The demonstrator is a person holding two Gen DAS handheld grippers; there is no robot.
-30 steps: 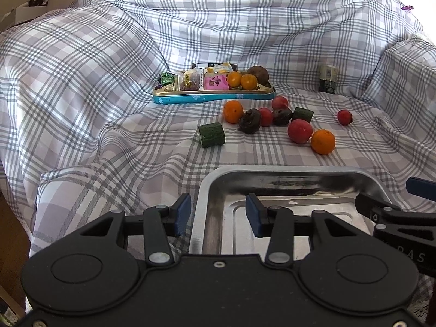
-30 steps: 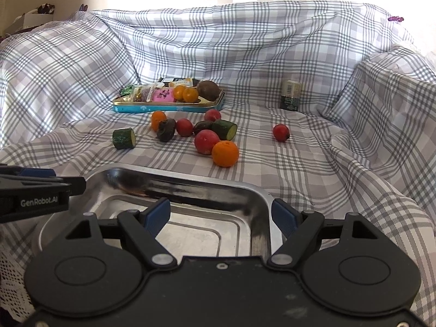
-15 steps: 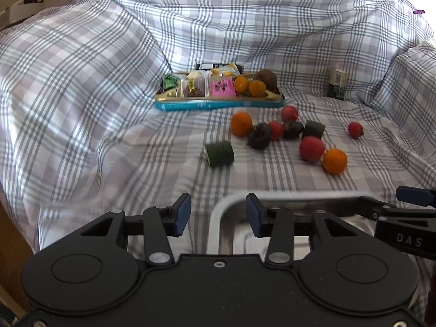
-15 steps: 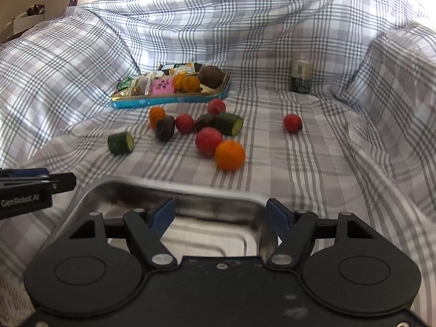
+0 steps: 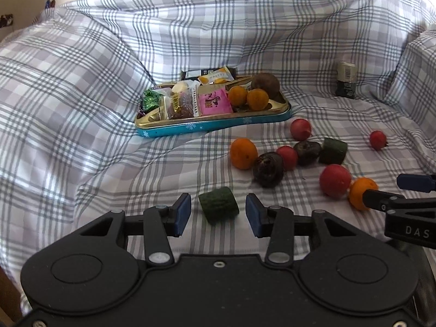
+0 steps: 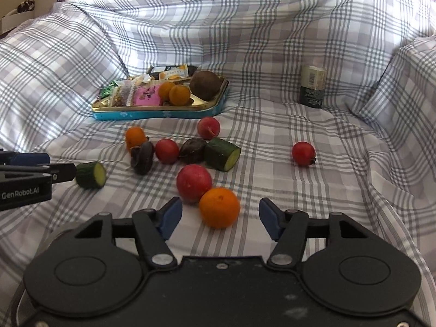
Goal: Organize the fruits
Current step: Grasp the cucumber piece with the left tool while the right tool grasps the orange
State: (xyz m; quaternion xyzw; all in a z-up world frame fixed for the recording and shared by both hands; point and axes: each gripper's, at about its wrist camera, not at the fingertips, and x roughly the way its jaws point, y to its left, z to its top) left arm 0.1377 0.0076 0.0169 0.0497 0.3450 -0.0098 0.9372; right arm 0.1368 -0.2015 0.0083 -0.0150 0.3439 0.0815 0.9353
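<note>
We've advanced past the tray — left gripper [image 5: 218,214] brackets the cucumber piece [image 5: 218,207], right gripper [image 6: 219,219] the orange [image 6: 219,207], both spread wide, unclosed.

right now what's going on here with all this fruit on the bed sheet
A person holds a gripper in each hand over a plaid sheet strewn with fruit. The left gripper is open, lined up on a cut cucumber piece. The right gripper is open too, lined up on an orange beside a red fruit. Neither has closed on anything yet. A blue snack tin sits farther back.
</note>
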